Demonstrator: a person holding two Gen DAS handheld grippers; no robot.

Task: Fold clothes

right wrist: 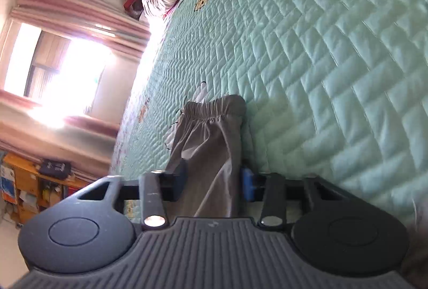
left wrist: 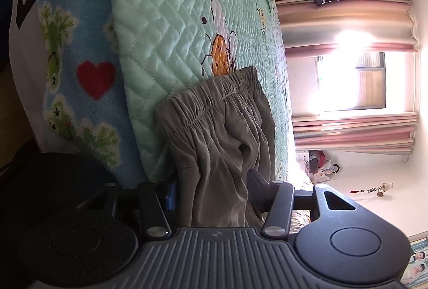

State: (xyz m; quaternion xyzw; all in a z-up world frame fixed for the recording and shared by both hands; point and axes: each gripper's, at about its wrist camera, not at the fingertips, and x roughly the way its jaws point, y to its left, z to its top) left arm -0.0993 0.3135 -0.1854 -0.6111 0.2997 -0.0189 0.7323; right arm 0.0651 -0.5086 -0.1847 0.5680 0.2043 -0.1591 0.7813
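Holding grey shorts [left wrist: 219, 134] on green quilt [left wrist: 165, 21], stretchy waist end lying far from both grippers. Left gripper [left wrist: 211, 192] pinching bunch of cloth between its pads, likely keeping one side lifted for folding. Right gripper [right wrist: 214, 182] squeezing other bunch of same shorts [right wrist: 211, 134] between blue pads, jaws nearly together. Probably gripping both sides so cloth stays flat and even. Lying beside quilt: fuzzy blue blanket [left wrist: 80, 61] with red hearts.

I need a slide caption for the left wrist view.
Left claw holding grey elastic-waist trousers above a mint quilted bedspread.
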